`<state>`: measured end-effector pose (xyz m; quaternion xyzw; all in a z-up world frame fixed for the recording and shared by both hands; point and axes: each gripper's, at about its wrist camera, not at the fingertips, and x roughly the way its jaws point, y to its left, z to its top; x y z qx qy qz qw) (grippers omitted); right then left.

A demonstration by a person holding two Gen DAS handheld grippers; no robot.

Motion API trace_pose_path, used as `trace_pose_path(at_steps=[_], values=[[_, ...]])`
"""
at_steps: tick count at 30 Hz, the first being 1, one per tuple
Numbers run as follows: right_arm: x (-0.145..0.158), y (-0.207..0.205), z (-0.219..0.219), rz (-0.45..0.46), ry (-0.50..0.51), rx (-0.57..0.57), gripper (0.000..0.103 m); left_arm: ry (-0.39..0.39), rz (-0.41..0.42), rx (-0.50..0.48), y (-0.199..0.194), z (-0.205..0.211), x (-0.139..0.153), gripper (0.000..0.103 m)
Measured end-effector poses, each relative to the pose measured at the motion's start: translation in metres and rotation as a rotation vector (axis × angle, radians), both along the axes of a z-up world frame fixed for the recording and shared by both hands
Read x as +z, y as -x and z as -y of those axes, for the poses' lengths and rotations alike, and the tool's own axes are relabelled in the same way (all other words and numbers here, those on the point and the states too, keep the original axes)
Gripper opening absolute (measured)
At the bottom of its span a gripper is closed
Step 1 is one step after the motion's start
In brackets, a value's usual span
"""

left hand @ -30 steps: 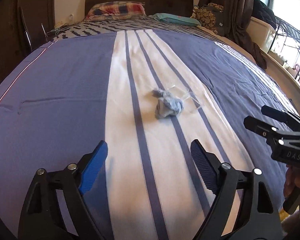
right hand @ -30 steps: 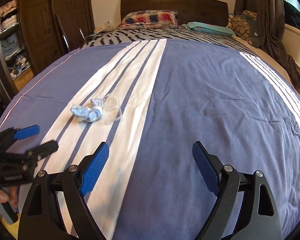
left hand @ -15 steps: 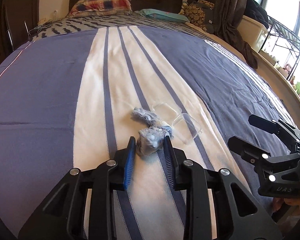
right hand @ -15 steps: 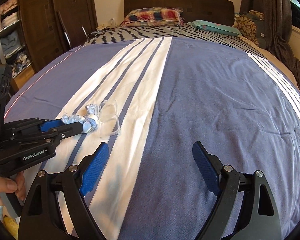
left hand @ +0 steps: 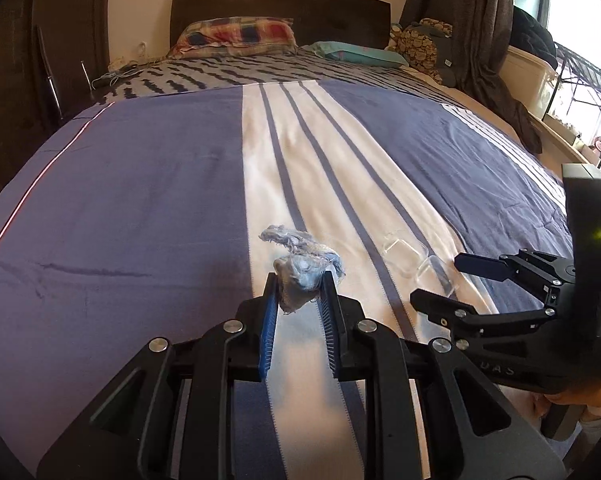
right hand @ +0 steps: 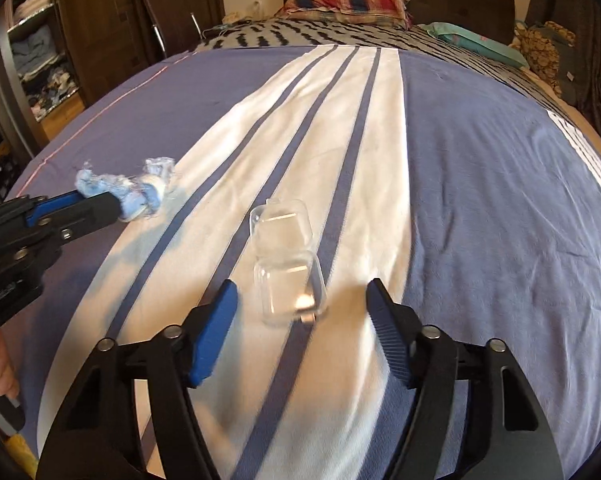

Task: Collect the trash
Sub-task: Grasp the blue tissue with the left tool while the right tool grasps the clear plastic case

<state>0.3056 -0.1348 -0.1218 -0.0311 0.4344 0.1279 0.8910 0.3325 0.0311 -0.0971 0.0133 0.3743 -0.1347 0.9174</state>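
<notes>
So the left gripper (left hand: 298, 294) is clamped on a crumpled wad of pale blue tissue-like trash (left hand: 302, 270), jaws closing that last bit, wad held just above the blue and white striped bedspread (left hand: 148, 200). The right gripper (right hand: 302, 304) isn't gripping anything: its jaws are closing with a small clear plastic hinged box (right hand: 286, 262) lying open on the white stripe just ahead, near end between the tips, pads not touching it.
</notes>
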Motion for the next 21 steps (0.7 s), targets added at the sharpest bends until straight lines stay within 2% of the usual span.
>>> trace_pose_path(at_steps=[2,4,12,21], values=[[0.000,-0.005,-0.004,0.004,0.015,-0.008,0.052,0.002,-0.001,0.012,0.000,-0.004,0.000,0.020],[0.001,-0.005,-0.004,0.016,0.022,-0.016,0.037,0.008,-0.004,0.023,0.003,-0.007,0.000,0.020],[0.018,0.030,0.014,0.079,0.017,-0.048,0.037,0.011,0.004,0.005,0.037,0.005,0.013,0.020],[0.048,0.126,0.059,0.153,0.029,-0.110,0.037,0.048,0.026,-0.081,0.109,0.035,0.029,0.020]])
